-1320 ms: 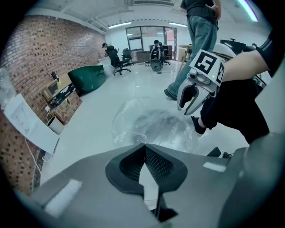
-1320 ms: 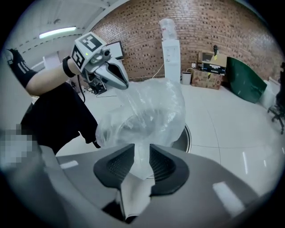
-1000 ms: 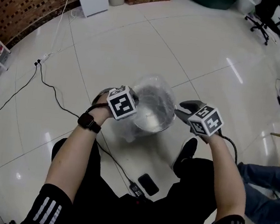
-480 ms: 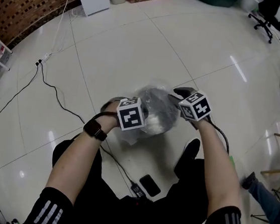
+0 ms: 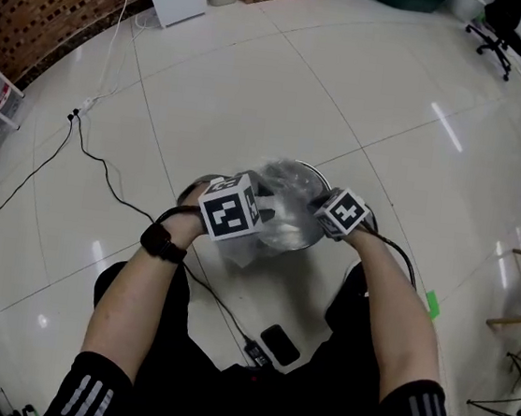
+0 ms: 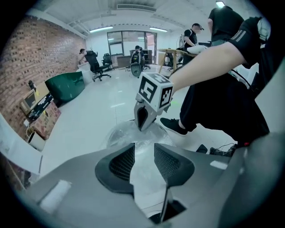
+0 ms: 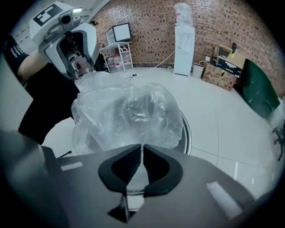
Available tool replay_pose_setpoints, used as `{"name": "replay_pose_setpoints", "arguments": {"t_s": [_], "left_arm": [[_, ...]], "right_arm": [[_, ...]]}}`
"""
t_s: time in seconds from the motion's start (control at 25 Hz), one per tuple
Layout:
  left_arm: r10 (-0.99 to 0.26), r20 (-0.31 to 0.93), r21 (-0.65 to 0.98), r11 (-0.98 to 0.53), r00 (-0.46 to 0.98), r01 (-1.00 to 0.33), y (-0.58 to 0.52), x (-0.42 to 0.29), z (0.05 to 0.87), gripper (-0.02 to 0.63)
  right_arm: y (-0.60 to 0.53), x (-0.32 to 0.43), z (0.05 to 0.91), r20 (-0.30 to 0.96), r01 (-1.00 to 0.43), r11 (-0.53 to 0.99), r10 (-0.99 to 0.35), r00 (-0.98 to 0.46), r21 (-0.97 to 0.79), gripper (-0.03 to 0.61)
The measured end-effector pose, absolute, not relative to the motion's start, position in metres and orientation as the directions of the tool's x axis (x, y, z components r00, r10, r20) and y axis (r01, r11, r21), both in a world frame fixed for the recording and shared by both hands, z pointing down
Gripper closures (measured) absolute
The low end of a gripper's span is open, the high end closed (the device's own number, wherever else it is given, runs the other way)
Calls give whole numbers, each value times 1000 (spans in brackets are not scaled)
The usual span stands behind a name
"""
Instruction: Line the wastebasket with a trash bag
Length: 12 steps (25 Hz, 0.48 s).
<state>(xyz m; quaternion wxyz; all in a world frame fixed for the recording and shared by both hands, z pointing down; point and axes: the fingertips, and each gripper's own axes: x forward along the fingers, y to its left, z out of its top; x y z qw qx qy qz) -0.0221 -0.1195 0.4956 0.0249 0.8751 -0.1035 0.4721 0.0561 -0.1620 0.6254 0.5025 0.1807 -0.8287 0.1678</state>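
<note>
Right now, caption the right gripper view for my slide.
Right claw, jaws just closing on the clear trash bag draped over the wastebasket.

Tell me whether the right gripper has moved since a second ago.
Yes: the right gripper moved left, in to the rim of the wastebasket, and lower. Its jaws have just been closing on the bag.

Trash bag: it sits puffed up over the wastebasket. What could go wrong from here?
1. The left gripper's jaws have just been opening and no longer press on the trash bag, so that side may slide off the wastebasket rim.
2. The right gripper's jaws have just been closing on a thin pinch of film, and a hard pull could tear it or let it slip.
3. The bag balloons above the rim, so trapped air may keep it from seating.
</note>
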Motion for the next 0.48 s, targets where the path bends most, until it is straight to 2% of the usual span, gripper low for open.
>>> {"name": "replay_pose_setpoints", "arguments": {"t_s": [0.12, 0.24, 0.48], "left_arm": [[-199, 826, -72, -965, 528, -252, -128, -45, 484, 477], [-234, 857, -82, -942, 460, -327, -137, -83, 494, 477], [-143, 939, -11, -921, 313, -388, -124, -136, 554, 438]], "right_arm": [[-159, 44, 633, 905, -426, 902, -118, -409, -75, 557], [-158, 41, 641, 916, -418, 906, -110, -386, -67, 557], [-163, 33, 651, 931, -370, 929, -112, -347, -26, 557]]}}
